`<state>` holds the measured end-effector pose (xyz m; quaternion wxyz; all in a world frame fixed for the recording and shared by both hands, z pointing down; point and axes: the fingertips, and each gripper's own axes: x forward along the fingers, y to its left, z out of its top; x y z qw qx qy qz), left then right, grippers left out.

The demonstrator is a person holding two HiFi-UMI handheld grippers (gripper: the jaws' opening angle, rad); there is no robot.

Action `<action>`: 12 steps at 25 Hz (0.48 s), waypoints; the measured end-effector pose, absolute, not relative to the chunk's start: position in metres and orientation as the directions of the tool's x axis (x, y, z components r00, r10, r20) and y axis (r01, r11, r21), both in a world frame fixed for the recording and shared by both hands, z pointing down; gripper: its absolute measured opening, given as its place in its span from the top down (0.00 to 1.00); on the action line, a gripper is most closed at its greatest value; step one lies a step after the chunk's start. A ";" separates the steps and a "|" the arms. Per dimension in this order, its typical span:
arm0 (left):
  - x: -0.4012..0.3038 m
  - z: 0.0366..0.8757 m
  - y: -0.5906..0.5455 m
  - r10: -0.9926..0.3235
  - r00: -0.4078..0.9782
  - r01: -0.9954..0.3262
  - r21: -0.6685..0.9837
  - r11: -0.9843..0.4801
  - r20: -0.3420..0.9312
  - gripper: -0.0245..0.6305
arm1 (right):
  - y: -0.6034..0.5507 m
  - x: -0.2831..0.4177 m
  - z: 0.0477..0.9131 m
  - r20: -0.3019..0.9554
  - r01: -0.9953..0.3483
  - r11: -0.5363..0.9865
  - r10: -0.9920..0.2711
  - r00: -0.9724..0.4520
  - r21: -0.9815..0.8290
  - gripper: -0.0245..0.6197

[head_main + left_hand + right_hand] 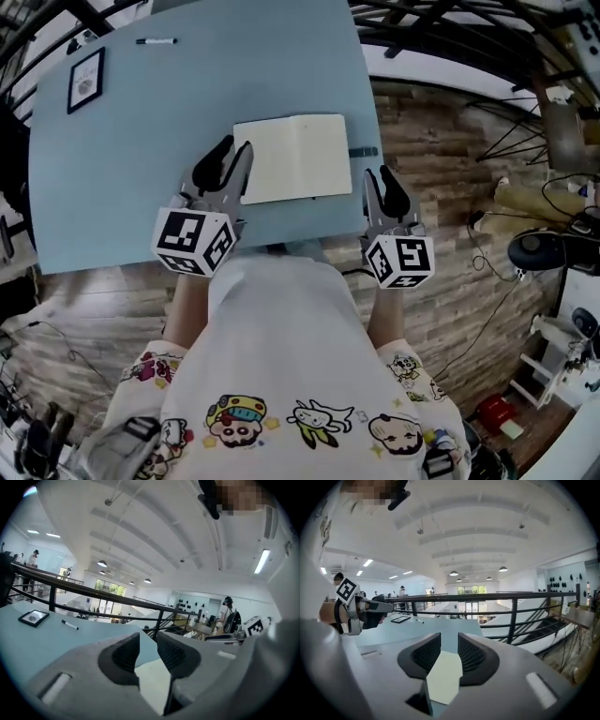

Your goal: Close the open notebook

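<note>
On a blue surface (pixel 141 169), the left gripper (pixel 234 152) hovers at the near-left corner of the open notebook (pixel 292 157), jaws slightly apart and empty. The notebook lies flat near the surface's near right corner. The right gripper (pixel 378 176), also parted and empty, waits at the right edge. Likely risks: snagging a single page and creasing it, or shoving the notebook off that edge.

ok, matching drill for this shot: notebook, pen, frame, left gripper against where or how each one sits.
1 notebook
2 pen
3 frame
4 left gripper

A nearest the far edge of the table
B beside the notebook's left edge, jaws apart
C lying open, mid-table towards the person
D near the table's left edge

Pairs: 1-C, 2-A, 3-D, 4-B
</note>
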<state>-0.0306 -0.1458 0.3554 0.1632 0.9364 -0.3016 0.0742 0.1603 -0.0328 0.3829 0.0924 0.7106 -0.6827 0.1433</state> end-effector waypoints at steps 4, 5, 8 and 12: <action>-0.028 0.358 -0.144 -0.645 0.729 -0.684 0.262 -0.681 0.228 0.80 | -0.061 0.166 0.386 0.320 -0.992 0.107 -0.939 -0.124 -0.068 0.79; -0.026 0.359 -0.141 -0.662 0.714 -0.700 0.260 -0.666 0.229 0.80 | -0.063 0.168 0.387 0.318 -0.988 0.134 -0.936 -0.151 -0.074 0.79; -0.018 0.358 -0.130 -0.701 0.675 -0.737 0.257 -0.625 0.230 0.80 | -0.066 0.174 0.389 0.319 -0.975 0.200 -0.922 -0.220 -0.095 0.79; -0.011 0.358 -0.118 -0.752 0.616 -0.786 0.252 -0.565 0.236 0.80 | -0.071 0.183 0.392 0.323 -0.954 0.277 -0.898 -0.300 -0.117 0.78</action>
